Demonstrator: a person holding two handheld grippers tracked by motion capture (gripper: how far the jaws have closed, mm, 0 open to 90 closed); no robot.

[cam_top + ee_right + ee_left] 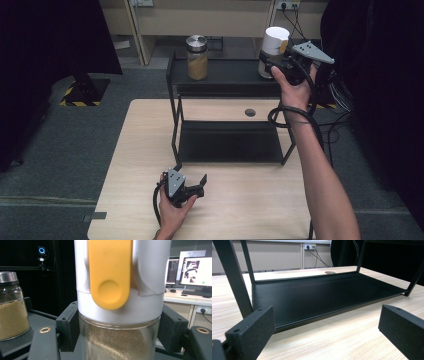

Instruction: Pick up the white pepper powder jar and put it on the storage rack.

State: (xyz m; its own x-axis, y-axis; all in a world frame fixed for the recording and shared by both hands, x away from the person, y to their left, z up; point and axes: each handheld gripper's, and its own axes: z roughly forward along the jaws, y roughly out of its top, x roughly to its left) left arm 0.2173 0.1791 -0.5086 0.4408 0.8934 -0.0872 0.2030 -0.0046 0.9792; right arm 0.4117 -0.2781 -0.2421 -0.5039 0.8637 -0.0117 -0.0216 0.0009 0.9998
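A clear container with a white lid [276, 42] and a yellow tab [110, 275] holds brownish powder and stands at the right end of the black rack's top shelf [230, 75]. My right gripper [270, 64] is shut on its glass body just under the lid, one pad [68, 325] on each side. At the left end of that shelf stands a glass jar with a metal lid [197, 57], [12, 312], also filled with brown powder. My left gripper [201, 186] rests on the wooden table [250, 205] in front of the rack, open and holding nothing, facing the lower shelf [317, 295].
The rack's thin black legs [234, 277] rise at its corners. A round cable hole [250, 112] sits in the table behind the rack. Dark curtains hang on both sides. Monitors [195, 270] stand on a desk beyond the container.
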